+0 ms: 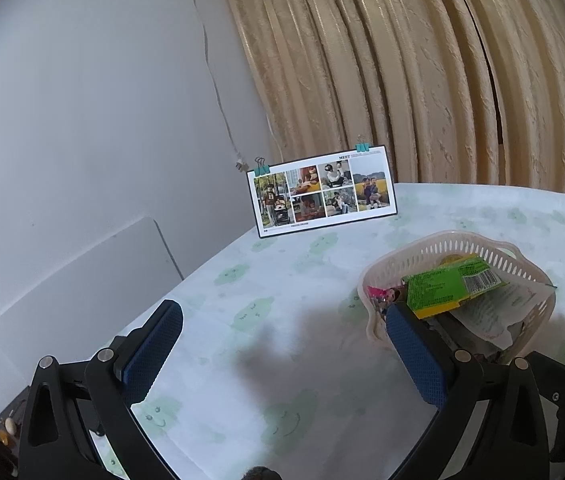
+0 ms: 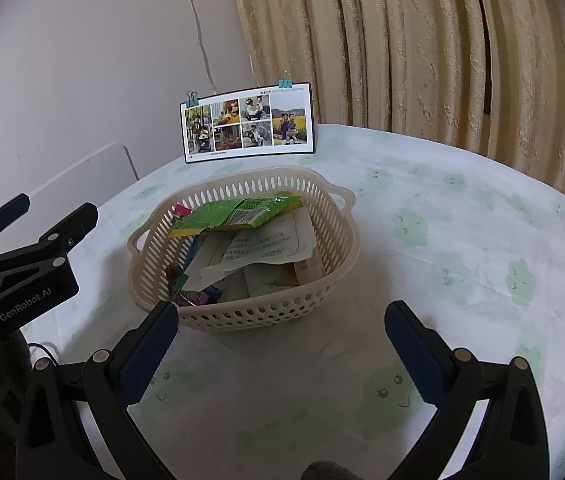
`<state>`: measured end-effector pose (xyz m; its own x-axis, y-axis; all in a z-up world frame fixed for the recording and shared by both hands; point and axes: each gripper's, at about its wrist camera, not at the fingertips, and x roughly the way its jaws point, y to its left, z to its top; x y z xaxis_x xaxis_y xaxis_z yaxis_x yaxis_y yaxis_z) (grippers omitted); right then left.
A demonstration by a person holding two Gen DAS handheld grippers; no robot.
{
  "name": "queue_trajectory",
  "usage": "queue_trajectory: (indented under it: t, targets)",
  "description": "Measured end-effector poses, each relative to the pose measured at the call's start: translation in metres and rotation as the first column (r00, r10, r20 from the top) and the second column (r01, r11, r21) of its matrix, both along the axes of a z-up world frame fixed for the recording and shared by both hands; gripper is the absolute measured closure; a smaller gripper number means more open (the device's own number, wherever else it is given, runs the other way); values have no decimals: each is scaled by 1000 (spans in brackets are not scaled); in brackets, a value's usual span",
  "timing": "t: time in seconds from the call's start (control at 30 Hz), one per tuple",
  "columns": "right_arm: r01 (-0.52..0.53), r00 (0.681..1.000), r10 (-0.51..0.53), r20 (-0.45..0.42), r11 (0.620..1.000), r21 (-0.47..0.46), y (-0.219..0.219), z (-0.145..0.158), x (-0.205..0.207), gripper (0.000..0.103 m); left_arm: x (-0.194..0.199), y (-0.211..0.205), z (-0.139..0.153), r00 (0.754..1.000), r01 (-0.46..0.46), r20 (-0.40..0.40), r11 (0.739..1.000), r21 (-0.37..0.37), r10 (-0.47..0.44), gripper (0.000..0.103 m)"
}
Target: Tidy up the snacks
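From the left wrist, the left gripper (image 1: pixel 282 320) is spread wide and empty; its right finger hides part of the slotted plastic basket (image 1: pixel 522 268) holding a green snack packet (image 1: pixel 446 284).

From the right wrist, the right gripper (image 2: pixel 282 320) gapes empty before the whole basket (image 2: pixel 242 312) on the tablecloth (image 2: pixel 462 240), other wrappers jumbled and unreadable beneath the packet (image 2: pixel 238 212). A clipped photo card (image 2: pixel 248 122) stands behind.

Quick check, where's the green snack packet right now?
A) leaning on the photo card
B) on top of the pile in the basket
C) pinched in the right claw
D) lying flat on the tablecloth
B: the green snack packet lies on top of the other wrappers inside the basket, and both the left claw and right claw are open and empty.
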<state>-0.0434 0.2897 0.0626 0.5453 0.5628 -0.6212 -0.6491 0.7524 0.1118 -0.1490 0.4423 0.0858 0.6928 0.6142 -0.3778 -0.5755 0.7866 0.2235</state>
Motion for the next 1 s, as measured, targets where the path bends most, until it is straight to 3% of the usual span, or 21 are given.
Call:
queue_trajectory:
  t: [1.0]
  targets:
    - [-19,1000,19,7,1000,-21,5,-1,-6,0,2,-3,-10,1000,18,-21,1000,-3,-18,2]
